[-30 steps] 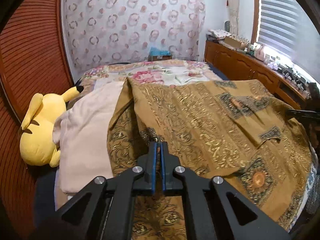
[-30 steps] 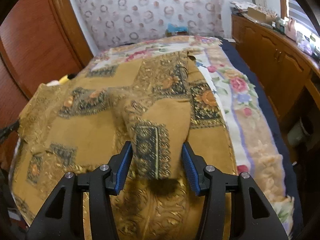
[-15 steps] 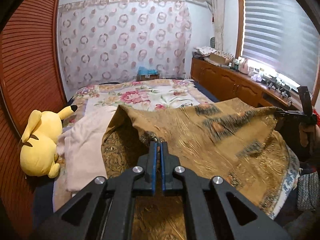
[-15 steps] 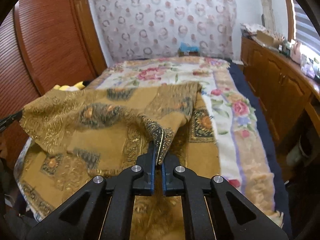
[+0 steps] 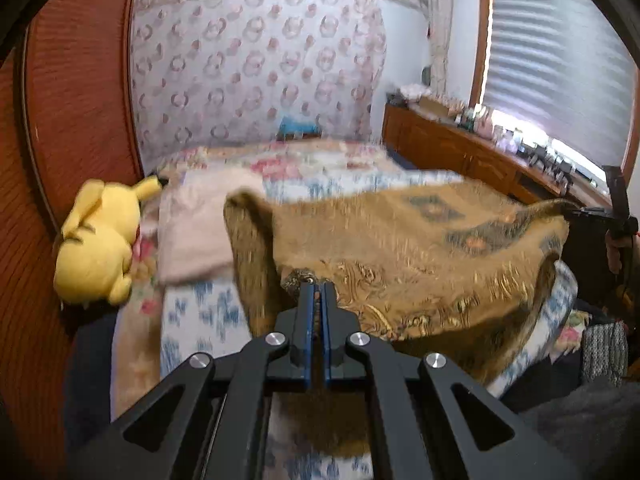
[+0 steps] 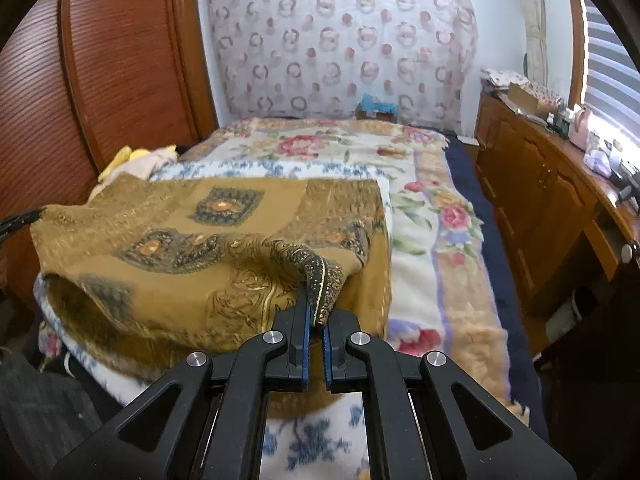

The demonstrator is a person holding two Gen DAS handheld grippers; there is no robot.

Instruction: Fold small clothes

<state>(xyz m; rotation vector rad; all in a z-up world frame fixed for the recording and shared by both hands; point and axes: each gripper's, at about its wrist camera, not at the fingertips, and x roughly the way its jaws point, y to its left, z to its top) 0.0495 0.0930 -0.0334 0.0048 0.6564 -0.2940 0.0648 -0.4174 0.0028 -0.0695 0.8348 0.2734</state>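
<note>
A mustard-gold patterned garment [image 5: 420,248] hangs stretched in the air over the bed between both grippers. My left gripper [image 5: 319,292] is shut on its near edge. My right gripper [image 6: 316,304] is shut on a bunched dark-trimmed corner of the same garment [image 6: 192,248]. The right gripper also shows at the far right of the left wrist view [image 5: 612,208], and the left gripper tip shows at the left edge of the right wrist view [image 6: 20,220]. The cloth sags in the middle and its far edge lifts off the bed.
A floral blanket [image 6: 420,216] covers the bed. A yellow plush toy [image 5: 96,244] and a folded pale pink cloth [image 5: 192,232] lie at the bed's left. A wooden wardrobe [image 5: 80,100] stands left, a wooden dresser [image 6: 540,184] right.
Both grippers have lifted the garment higher and pulled it toward the bed's near end. The blue-flowered blanket beneath is now uncovered. One second ago the right gripper was open around the sleeve.
</note>
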